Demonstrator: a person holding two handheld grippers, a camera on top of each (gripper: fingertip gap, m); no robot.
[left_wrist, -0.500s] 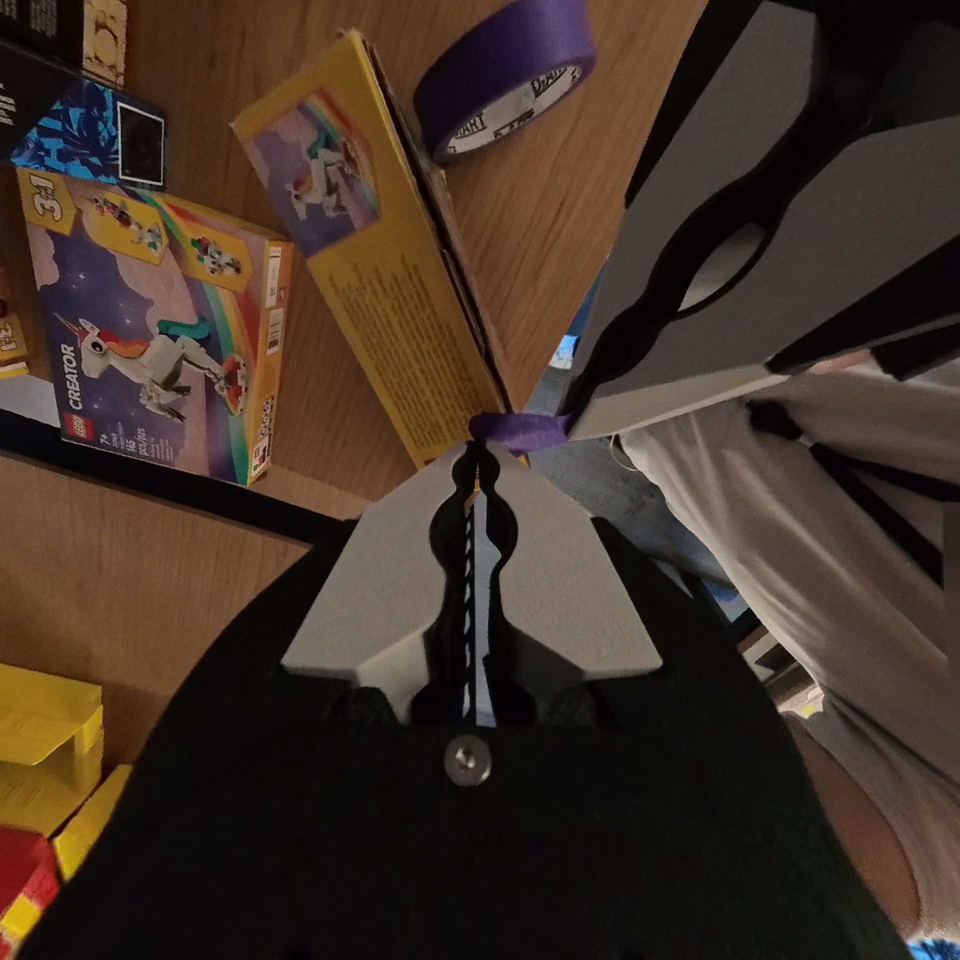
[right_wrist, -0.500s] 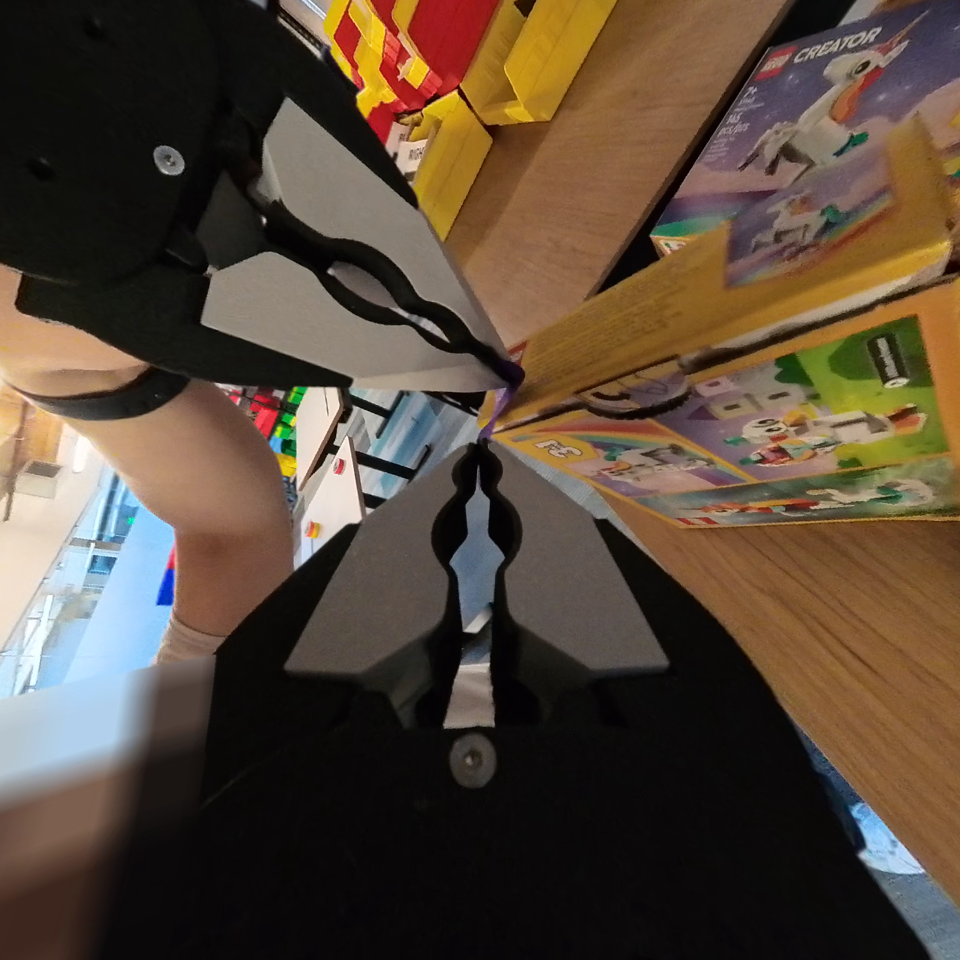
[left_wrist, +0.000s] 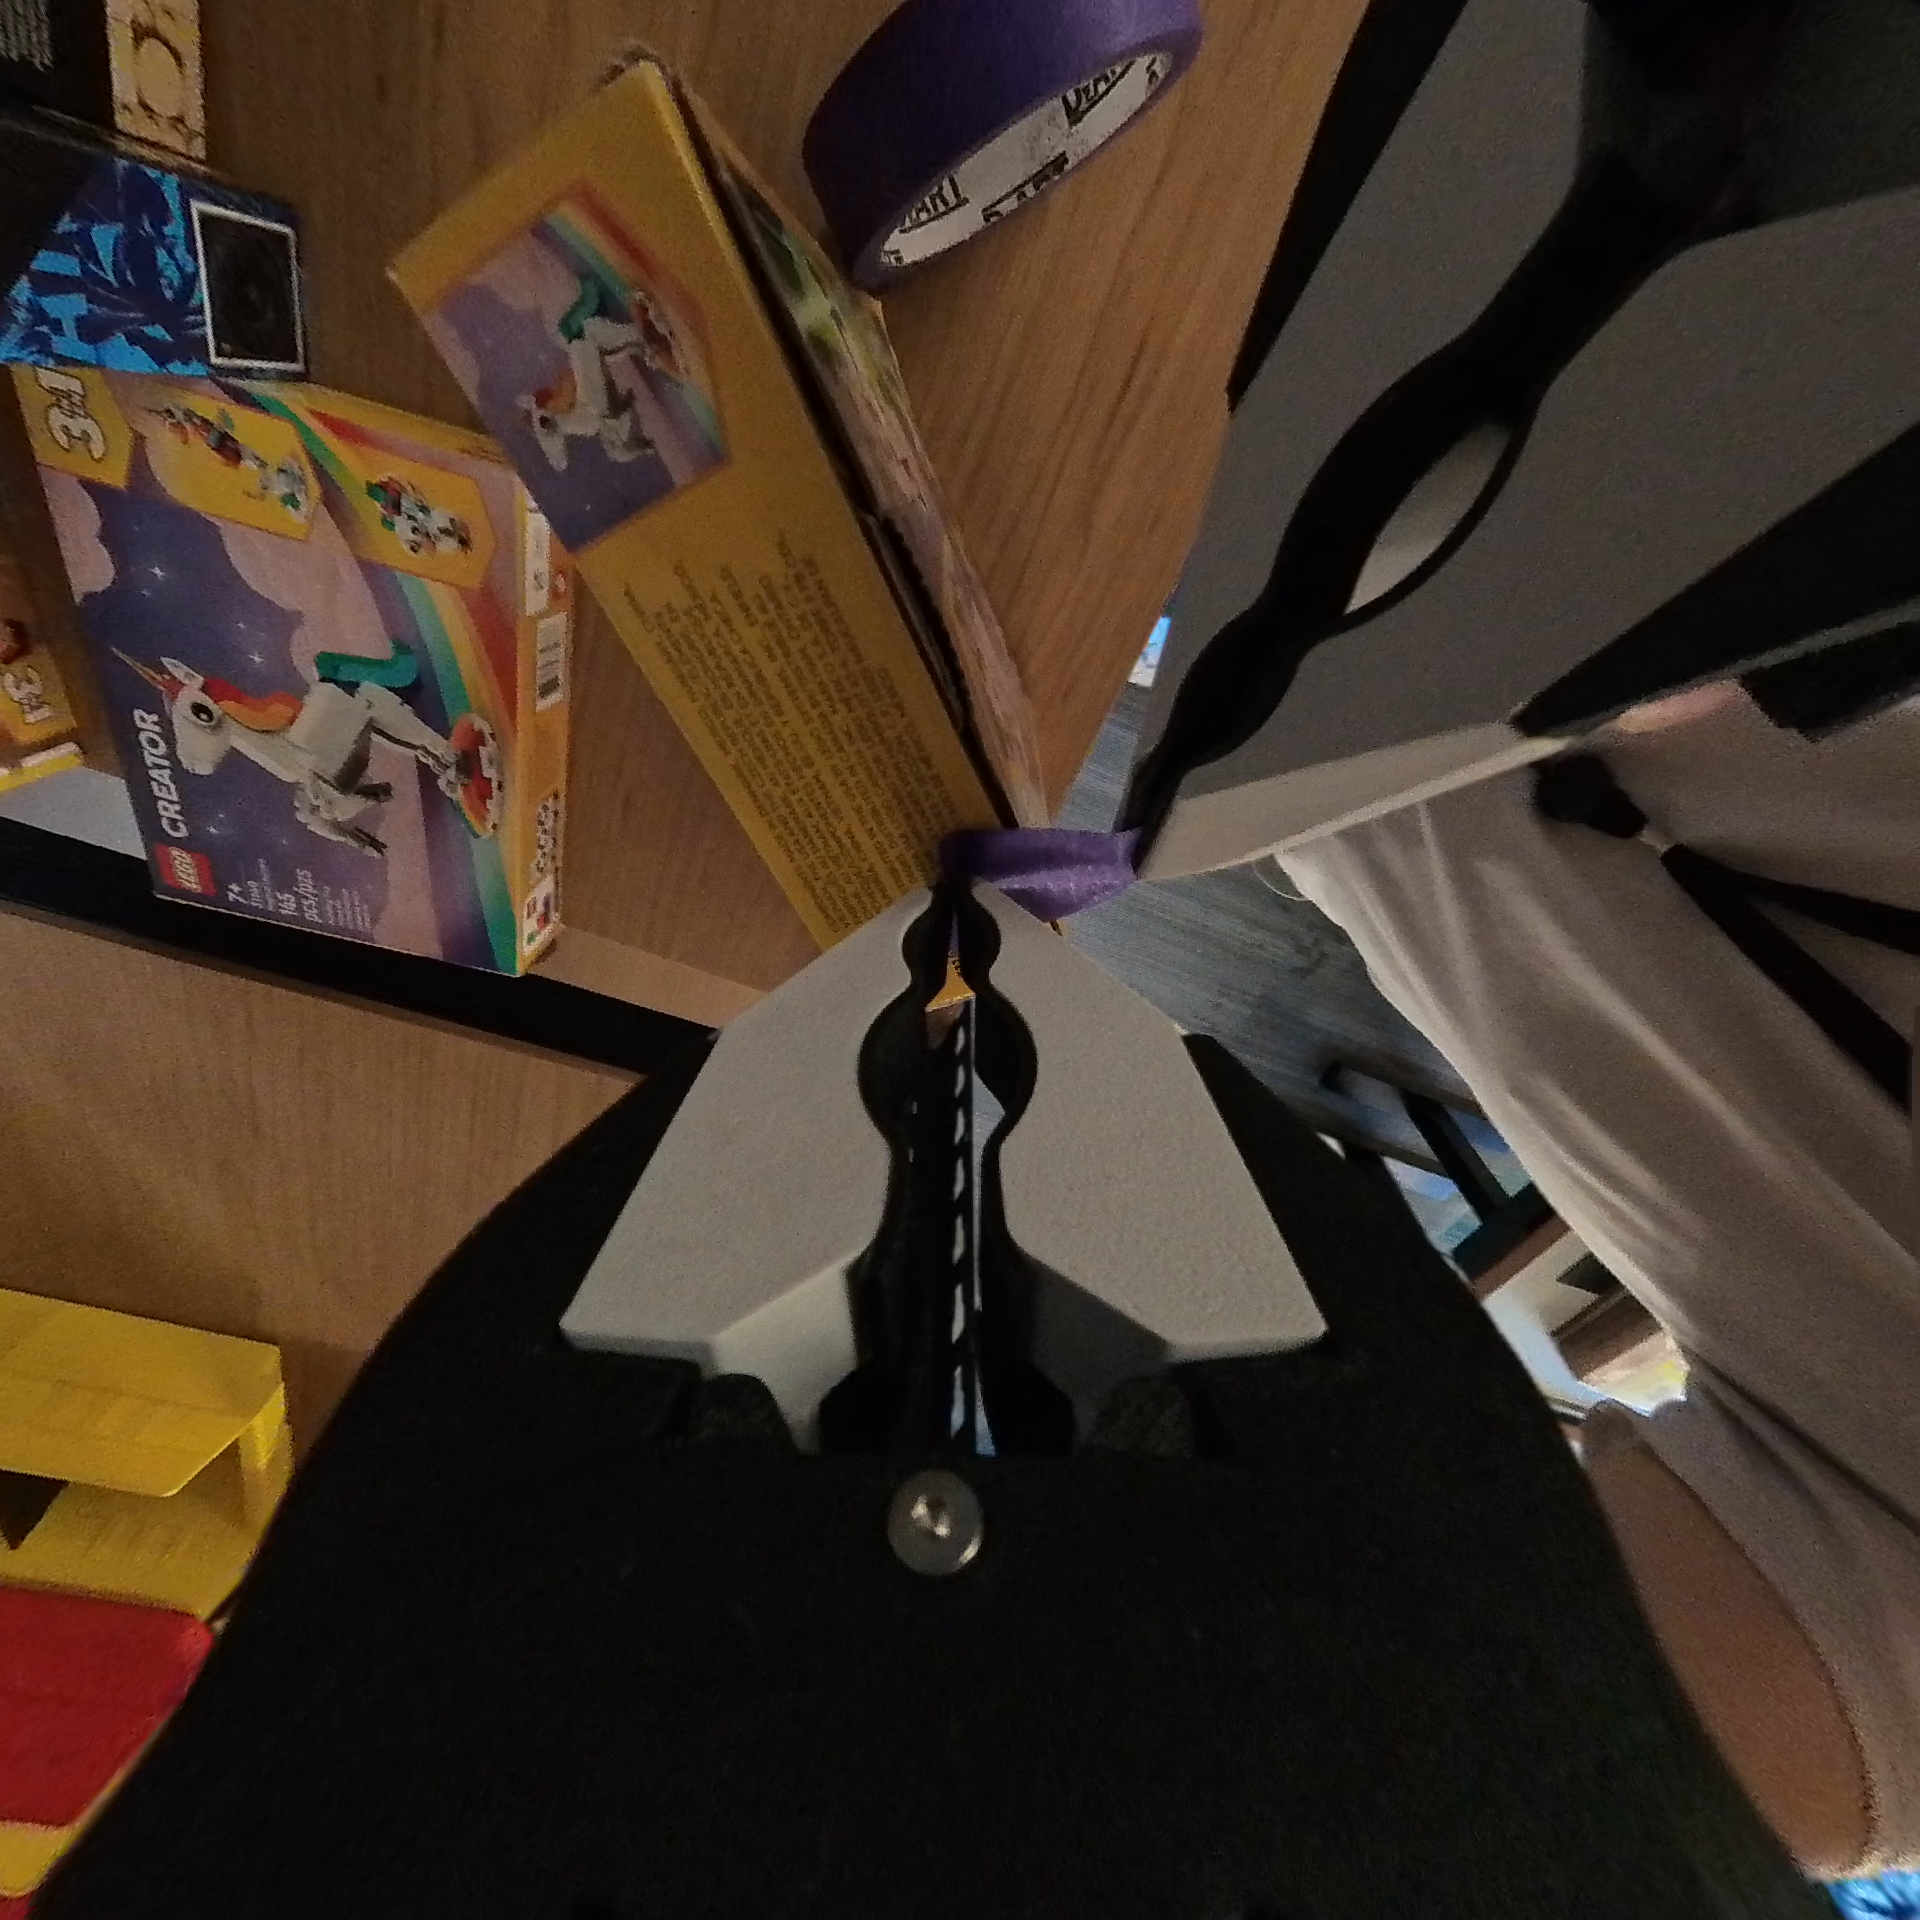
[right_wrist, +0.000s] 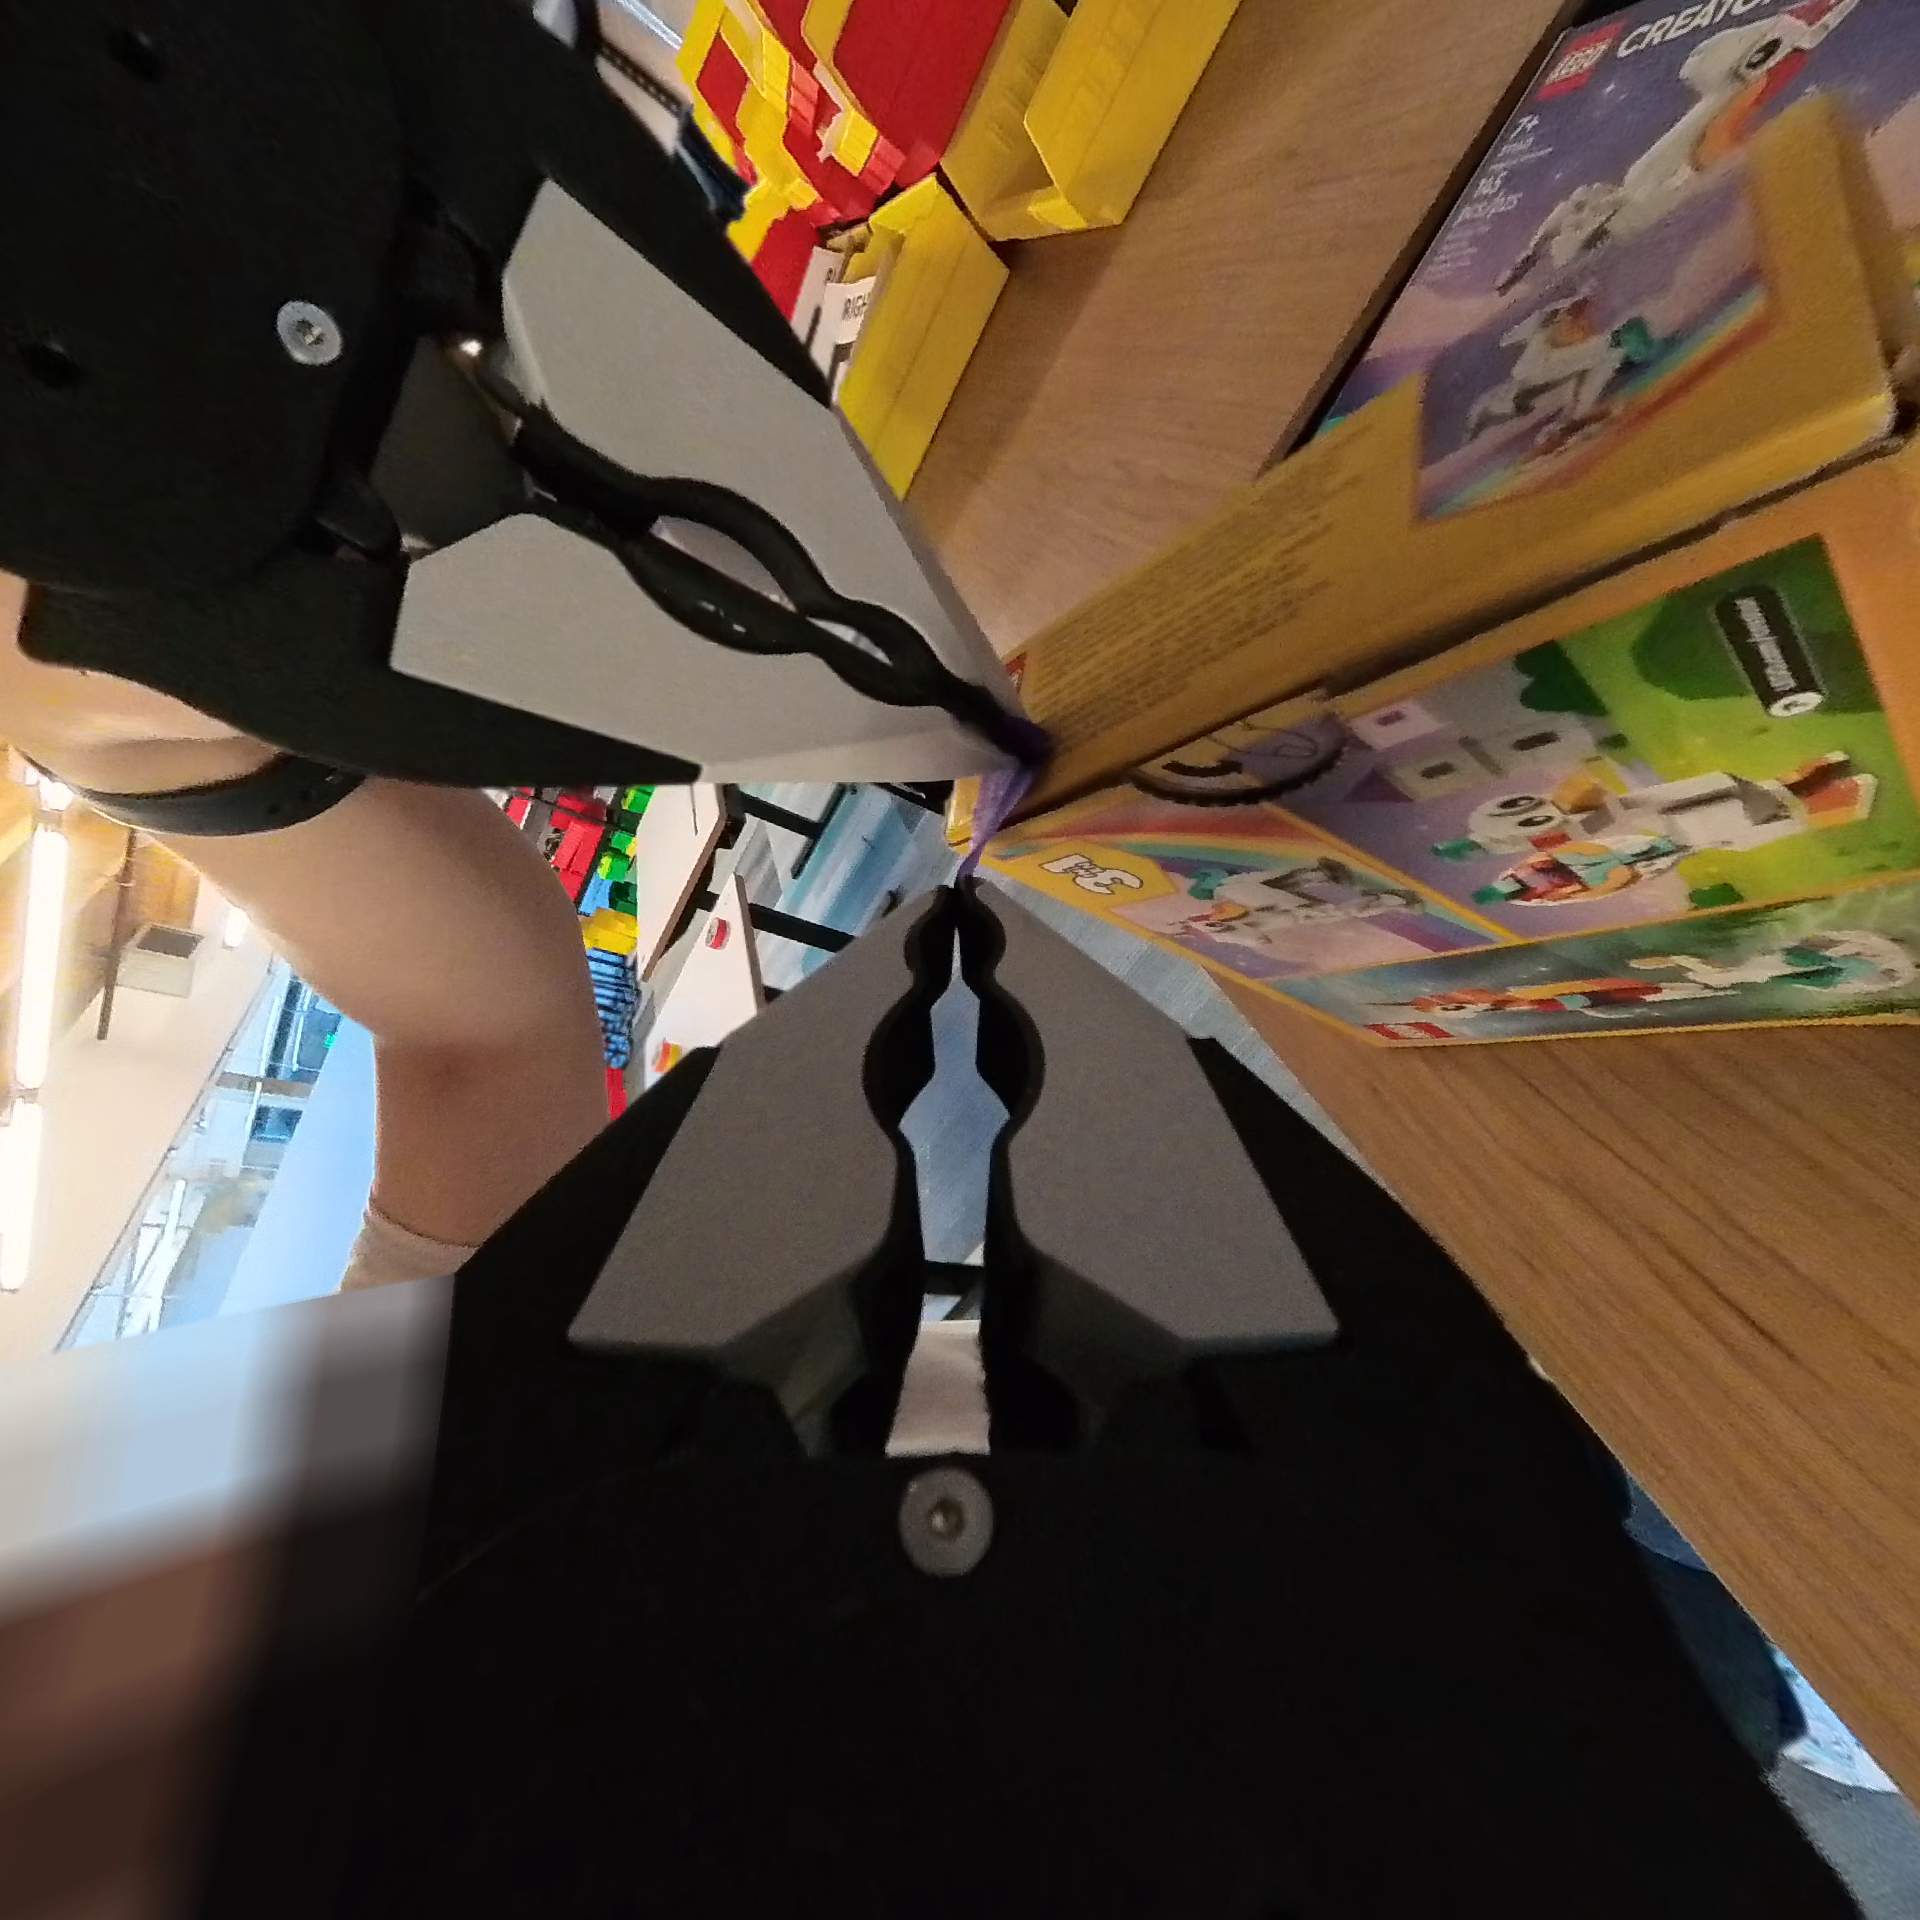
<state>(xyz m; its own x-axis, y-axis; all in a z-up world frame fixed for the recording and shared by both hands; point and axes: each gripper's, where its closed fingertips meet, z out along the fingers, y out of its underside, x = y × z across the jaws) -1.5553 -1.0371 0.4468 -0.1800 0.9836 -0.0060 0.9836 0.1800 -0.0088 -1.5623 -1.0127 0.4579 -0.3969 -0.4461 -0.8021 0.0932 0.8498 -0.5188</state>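
Note:
A yellow toy box (left_wrist: 727, 540) with a unicorn picture lies on the wooden table (left_wrist: 1091, 416), one corner at the table's edge. A short purple tape strip (left_wrist: 1039, 862) wraps that corner. My left gripper (left_wrist: 956, 904) is shut on the box corner where the tape sits. My right gripper (left_wrist: 1138, 842) comes in from the upper right, shut on the strip's other end. In the right wrist view, my right gripper (right_wrist: 961, 894) pinches the tape strip (right_wrist: 1003, 790) just below the box (right_wrist: 1351, 582), and my left gripper (right_wrist: 1023, 743) clamps the corner from the upper left.
A purple tape roll (left_wrist: 997, 125) lies on the table behind the box. A second unicorn box (left_wrist: 312, 675) lies flat to the left, next to a blue and black box (left_wrist: 135, 270). Yellow and red brick builds (right_wrist: 935, 156) stand farther off. A person's arm (right_wrist: 436, 935) is close by. The grippers are tip to tip, or close to it.

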